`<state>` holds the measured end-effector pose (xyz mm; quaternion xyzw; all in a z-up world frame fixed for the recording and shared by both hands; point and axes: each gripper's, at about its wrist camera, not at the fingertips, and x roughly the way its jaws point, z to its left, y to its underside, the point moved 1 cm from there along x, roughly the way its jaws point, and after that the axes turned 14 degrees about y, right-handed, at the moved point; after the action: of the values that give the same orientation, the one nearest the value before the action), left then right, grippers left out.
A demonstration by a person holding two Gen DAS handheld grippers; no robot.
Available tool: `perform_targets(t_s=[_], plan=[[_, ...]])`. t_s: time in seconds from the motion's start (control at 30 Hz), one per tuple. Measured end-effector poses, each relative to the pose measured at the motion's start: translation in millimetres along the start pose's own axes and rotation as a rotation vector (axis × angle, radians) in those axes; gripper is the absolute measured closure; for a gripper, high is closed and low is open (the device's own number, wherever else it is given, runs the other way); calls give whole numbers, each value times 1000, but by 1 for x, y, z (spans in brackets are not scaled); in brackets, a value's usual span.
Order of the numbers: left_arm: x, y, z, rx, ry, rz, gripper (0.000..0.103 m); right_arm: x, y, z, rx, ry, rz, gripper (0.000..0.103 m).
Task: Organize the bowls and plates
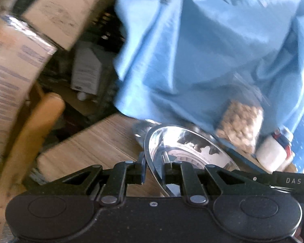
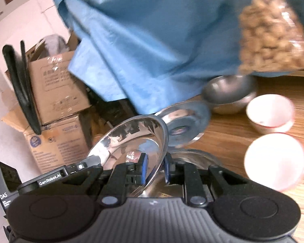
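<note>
A shiny steel plate (image 2: 131, 141) is held tilted above the wooden table (image 2: 243, 137), with nothing on it but reflections. The right gripper (image 2: 155, 168) has its blue-padded fingers closed most of the way onto the plate's near rim, one pad on the inner face and one behind it. In the left wrist view the same steel plate (image 1: 184, 149) is pinched at its rim by the left gripper (image 1: 154, 168), whose jaws are likewise narrowed onto the metal, so both grippers have hold of it.

Just beyond the held plate, a second steel plate (image 2: 184, 123) lies near the table's far edge. Behind that sits one steel bowl (image 2: 229, 93), apparently empty. Toward the right side of the table stand two white bowls: the farther white bowl (image 2: 270, 111) and the nearer white bowl (image 2: 273, 160), both showing bare white interiors.

A clear bag of brown nuts (image 2: 273, 34) hangs against the blue cloth (image 2: 152, 40) at the table's far edge. Off the table's left side, cardboard boxes (image 2: 56, 93) are stacked. The motion blur makes finer detail hard to read.
</note>
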<state>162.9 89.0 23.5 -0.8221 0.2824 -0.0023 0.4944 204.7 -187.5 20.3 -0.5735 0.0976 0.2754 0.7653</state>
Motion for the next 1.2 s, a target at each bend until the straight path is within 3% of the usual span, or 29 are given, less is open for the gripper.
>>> perform_targets(t_s=[0.23,0.4,0.8,1.2], plan=[[20,16,-19,32,26,86,87,-19,16,-29,52,58,-21,82],[22,22,-30,98,-2,113,87,-19,31,-41,87,67,-5,82],[30,35,-40,198,-87,174,84,-16,45,-36,10,145,5,79],[34,40,-51,285,-125,183,80,-13,44,-20,-97,217,-3,73]])
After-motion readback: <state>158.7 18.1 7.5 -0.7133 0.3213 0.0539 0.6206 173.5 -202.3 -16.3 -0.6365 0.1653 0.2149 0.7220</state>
